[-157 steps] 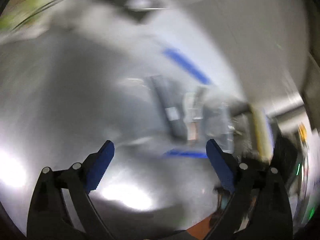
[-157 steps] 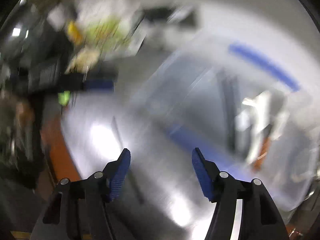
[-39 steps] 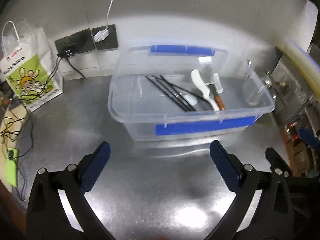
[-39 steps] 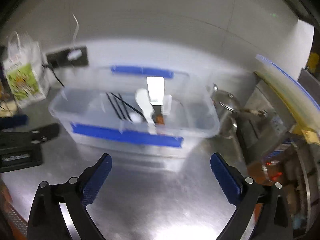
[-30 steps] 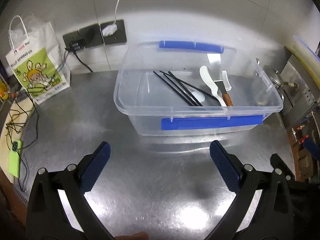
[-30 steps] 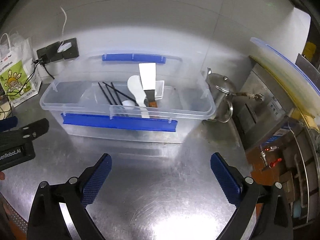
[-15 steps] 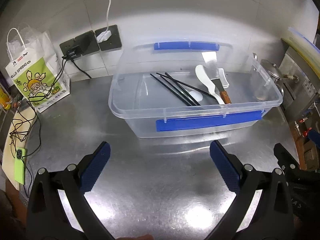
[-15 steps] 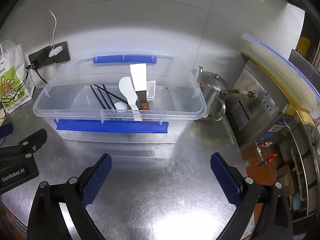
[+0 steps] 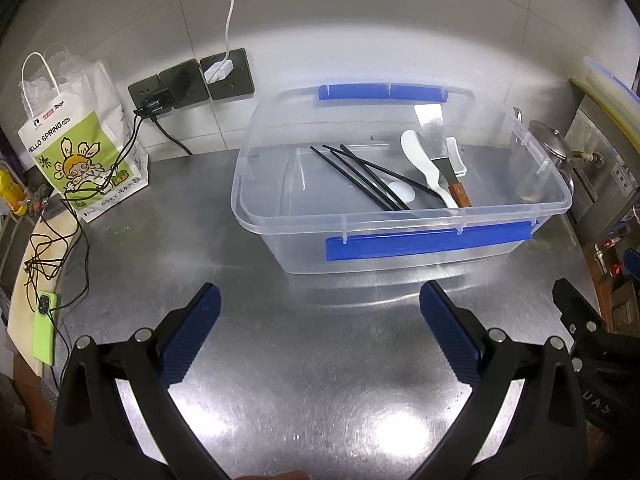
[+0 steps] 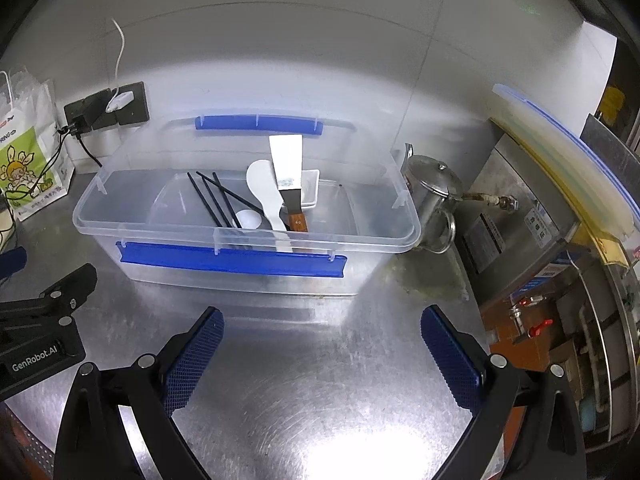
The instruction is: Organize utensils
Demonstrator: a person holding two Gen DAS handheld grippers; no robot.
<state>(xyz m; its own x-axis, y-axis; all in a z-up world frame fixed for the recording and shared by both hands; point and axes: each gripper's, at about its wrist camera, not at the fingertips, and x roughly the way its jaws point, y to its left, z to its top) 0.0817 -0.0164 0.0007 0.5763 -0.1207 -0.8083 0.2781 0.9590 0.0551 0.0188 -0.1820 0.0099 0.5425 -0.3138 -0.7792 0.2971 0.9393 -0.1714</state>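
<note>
Steel bench (image 9: pixel 320 360) against a tiled wall carries a clear bin (image 9: pixel 400 224) holding the utensils: black chopsticks (image 9: pixel 360 178), white paddle (image 9: pixel 420 156), wood-handled spatula (image 9: pixel 440 148) and white spoon (image 9: pixel 402 191), heaped together, spatula blade leaning on the rear wall. Left gripper (image 9: pixel 320 336) and right gripper (image 10: pixel 320 344) hover before the bin, fingers spread and empty, probably squared up for a first pick. Kettle (image 10: pixel 432 188) stands just beside the bin; bag (image 9: pixel 80 160) stands well apart.
</note>
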